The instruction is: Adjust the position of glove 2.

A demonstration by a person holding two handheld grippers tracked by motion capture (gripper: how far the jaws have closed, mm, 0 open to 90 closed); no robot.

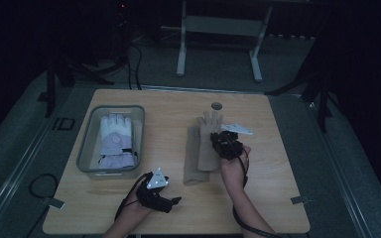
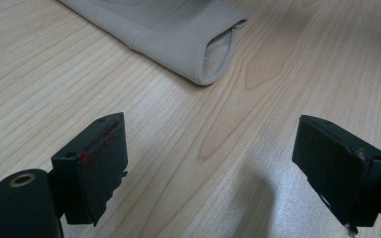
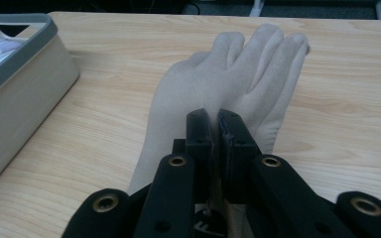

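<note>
Gloves: two beige (image 1: 204, 148), one white (image 1: 115, 139).

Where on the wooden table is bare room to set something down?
Free: the wooden table right of the beige fabric gloves, and the far strip behind the grey plastic bin. Crowded: the near middle, between bin, gloves and the left gripper.

The right gripper (image 3: 217, 119), its two black jaws pressed together with hardly a gap between them, points along a beige fabric glove (image 3: 218, 79) lying flat on the light wooden table (image 3: 104, 114). The glove's fingers (image 3: 265, 47) point away toward the table's far edge. Whether the jaws pinch the fabric cannot be told. At the left stands a grey plastic bin (image 3: 17, 94), well apart from the glove, with something white inside.
</note>
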